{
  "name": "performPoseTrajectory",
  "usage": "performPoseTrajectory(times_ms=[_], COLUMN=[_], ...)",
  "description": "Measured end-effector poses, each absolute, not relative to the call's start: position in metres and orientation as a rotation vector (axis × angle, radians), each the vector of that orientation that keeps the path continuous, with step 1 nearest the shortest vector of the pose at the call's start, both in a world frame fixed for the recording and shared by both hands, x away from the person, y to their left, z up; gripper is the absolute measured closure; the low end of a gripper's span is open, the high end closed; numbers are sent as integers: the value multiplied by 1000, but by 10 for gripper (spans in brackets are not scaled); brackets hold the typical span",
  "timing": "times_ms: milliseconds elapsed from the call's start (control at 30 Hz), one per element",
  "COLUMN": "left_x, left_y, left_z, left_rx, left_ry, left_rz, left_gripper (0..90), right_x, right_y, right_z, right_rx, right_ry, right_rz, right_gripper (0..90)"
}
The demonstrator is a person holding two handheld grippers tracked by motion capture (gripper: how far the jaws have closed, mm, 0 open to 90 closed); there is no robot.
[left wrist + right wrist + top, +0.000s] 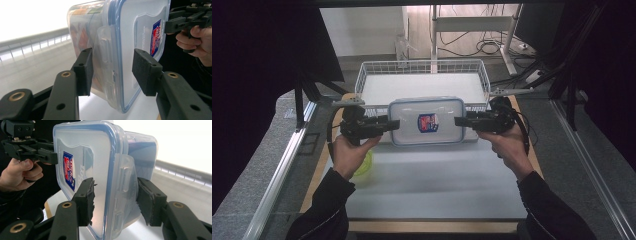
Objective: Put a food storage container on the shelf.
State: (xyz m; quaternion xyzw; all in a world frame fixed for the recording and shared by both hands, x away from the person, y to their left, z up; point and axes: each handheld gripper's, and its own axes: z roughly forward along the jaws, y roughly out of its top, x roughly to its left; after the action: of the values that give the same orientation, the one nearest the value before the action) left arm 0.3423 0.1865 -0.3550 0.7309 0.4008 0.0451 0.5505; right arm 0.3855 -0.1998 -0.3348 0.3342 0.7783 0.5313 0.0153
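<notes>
A clear plastic food container [427,122] with a blue-sealed lid and a red-and-blue label hangs above the white table, held level between both grippers. My left gripper [394,123] is shut on its left end. In the left gripper view, the jaws [113,71] clamp the container [125,37] across its side latch, one pad on the lid and one on the body. My right gripper [459,121] is shut on the right end. In the right gripper view, it [116,201] pinches the container [100,157] over its latch. Coloured contents show faintly through the wall.
A white wire basket [422,64] stands just behind the container at the far side of the table. A yellow-green object [366,165] lies on the white mat under the left hand. Metal rails run along both sides of the table.
</notes>
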Motion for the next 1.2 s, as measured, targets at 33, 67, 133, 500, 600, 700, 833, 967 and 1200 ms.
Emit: performPoseTrajectory(times_ms=[33, 67, 133, 500, 600, 700, 833, 967, 1200], left_x=[344, 346, 350, 385, 396, 407, 420, 432, 448], left_y=[187, 188, 189, 195, 197, 198, 199, 199, 202], left_z=[-353, -350, -345, -317, -311, -307, -305, -305, -312], left_rx=[1731, 1730, 1732, 1747, 1751, 1751, 1747, 1726, 1692], left_ry=[945, 950, 951, 940, 939, 934, 939, 951, 978], left_rz=[110, 111, 113, 109, 104, 109, 108, 111, 89], left_gripper=[523, 523, 523, 522, 521, 521, 519, 516, 511], right_x=[388, 390, 394, 422, 430, 439, 451, 463, 477], right_y=[-199, -198, -197, -192, -190, -189, -188, -186, -182], right_z=[-333, -332, -328, -307, -301, -298, -296, -296, -297], right_rx=[1037, 1038, 1033, 1059, 1062, 1073, 1088, 1102, 1151], right_ry=[2422, 2422, 2420, 2385, 2368, 2356, 2348, 2338, 2321], right_rz=[1655, 1659, 1666, 1698, 1696, 1704, 1707, 1712, 1702], right_gripper=[503, 502, 502, 501, 497, 497, 496, 495, 492])
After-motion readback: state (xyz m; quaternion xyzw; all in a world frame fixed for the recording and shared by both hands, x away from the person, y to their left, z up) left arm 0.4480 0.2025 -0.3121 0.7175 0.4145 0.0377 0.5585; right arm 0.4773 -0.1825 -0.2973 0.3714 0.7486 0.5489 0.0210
